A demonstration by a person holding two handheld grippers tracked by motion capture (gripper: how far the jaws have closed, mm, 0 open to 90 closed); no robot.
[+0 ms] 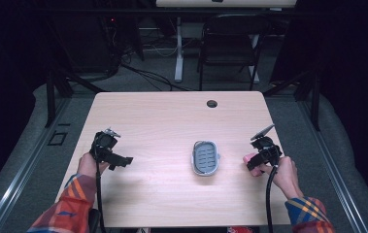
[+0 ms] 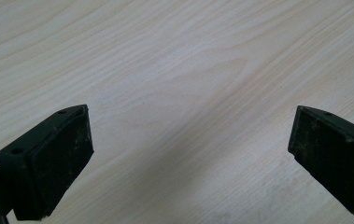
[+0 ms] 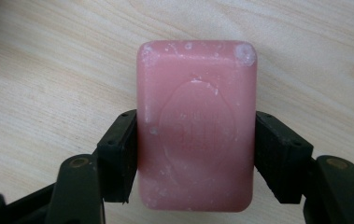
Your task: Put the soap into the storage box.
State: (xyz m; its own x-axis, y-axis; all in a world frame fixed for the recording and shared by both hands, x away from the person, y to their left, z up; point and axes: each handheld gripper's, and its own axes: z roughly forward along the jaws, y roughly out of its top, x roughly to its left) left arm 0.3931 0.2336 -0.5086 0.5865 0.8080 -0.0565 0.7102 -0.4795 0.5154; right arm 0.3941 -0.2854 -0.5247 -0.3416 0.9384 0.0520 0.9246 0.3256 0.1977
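1. The right gripper (image 3: 195, 154) pinches the pink soap bar (image 3: 196, 126) across its short sides, low over the tabletop (image 1: 162, 121).
2. The soap dish (image 1: 205, 158) lies to its left — nearer this hand.
3. The left gripper (image 2: 191, 154) is spread — nothing between.

Pink soap bar (image 3: 196, 126): embossed oval lettering too faint to read; side faces hidden behind black pads (image 3: 118, 156). High view: soap (image 1: 249, 158) mostly covered by right gripper (image 1: 260, 158). Soap dish (image 1: 205, 158) slots too small to count.
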